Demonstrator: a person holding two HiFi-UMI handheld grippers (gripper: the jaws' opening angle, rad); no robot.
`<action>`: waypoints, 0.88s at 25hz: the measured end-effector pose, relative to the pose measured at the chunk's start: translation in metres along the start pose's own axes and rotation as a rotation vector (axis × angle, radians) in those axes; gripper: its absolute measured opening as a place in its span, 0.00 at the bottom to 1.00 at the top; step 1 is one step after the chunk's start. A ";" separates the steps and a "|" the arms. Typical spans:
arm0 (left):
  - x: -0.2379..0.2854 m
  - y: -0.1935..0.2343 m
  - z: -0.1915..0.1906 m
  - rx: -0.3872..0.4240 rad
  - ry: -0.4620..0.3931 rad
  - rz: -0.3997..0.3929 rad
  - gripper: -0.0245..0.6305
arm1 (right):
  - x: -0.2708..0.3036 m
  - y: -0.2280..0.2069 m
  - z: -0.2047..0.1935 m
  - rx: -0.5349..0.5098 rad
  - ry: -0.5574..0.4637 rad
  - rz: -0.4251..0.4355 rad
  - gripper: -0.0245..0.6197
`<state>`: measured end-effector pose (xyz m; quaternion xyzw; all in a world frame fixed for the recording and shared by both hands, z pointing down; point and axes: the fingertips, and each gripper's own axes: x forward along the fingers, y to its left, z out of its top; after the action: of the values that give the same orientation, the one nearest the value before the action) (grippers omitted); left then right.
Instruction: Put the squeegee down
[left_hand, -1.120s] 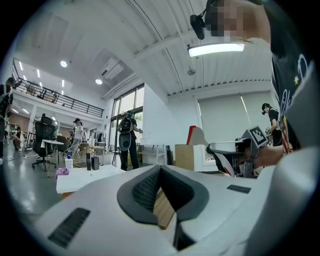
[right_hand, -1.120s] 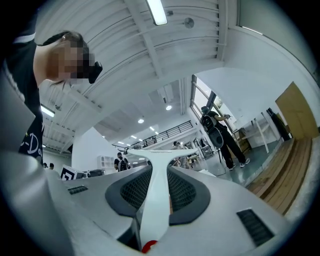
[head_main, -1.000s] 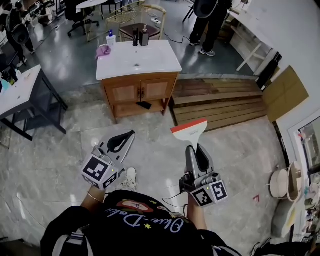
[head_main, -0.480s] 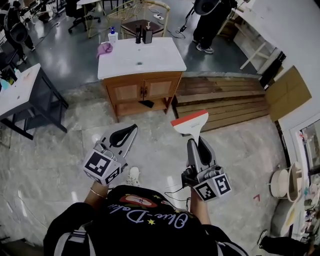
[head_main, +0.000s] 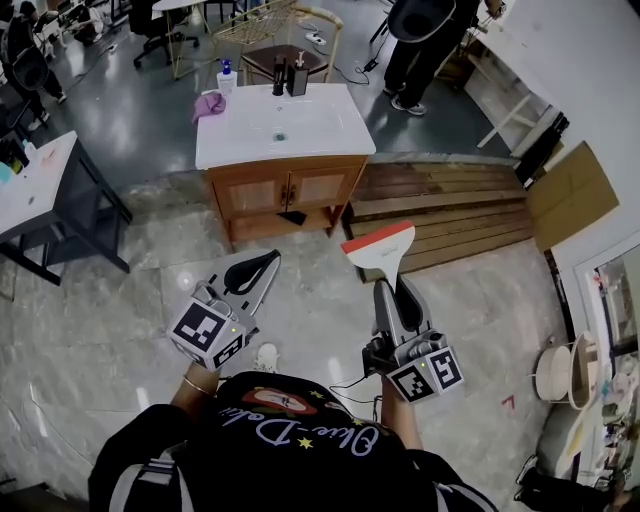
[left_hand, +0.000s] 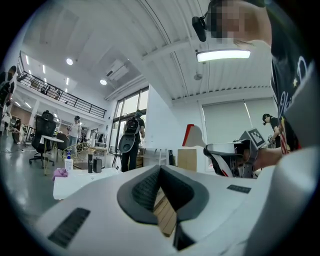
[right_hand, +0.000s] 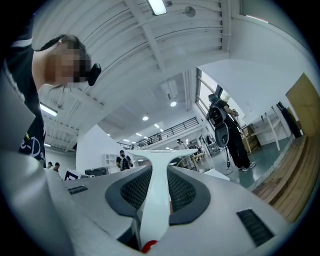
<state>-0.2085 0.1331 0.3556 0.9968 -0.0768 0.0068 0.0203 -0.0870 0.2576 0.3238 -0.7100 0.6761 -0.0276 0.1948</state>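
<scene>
Over open floor (head_main: 480, 300), squeegee (head_main: 380, 250) hangs short of the vanity (head_main: 290, 185).

A line of white cursive runs across the person's black shirt (head_main: 300, 440), at six o'clock in the head view. Its middle looks like "ue-Del", and both ends are unclear.

The cubes on the left gripper (head_main: 262, 265), at eight o'clock, and the right gripper (head_main: 390, 290), at five o'clock, carry only black-and-white square patterns.

The faint print on the squeegee (right_hand: 156, 195) is too small to read.

A big open lab hall. A vanity (head_main: 320, 125) stands free among tables (head_main: 35, 185), an office chair (left_hand: 44, 131) and a mezzanine (left_hand: 60, 95).
</scene>
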 end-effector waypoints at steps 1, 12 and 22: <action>0.001 0.004 0.000 0.000 -0.002 0.000 0.06 | 0.004 0.000 0.000 0.000 0.000 0.002 0.19; 0.018 0.030 -0.007 -0.018 0.012 -0.043 0.06 | 0.030 -0.005 -0.008 0.006 0.006 -0.028 0.19; 0.026 0.057 -0.008 -0.025 0.014 -0.066 0.06 | 0.054 -0.007 -0.017 0.000 0.006 -0.055 0.19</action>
<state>-0.1921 0.0731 0.3661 0.9984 -0.0438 0.0122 0.0332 -0.0811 0.2011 0.3300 -0.7282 0.6571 -0.0349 0.1917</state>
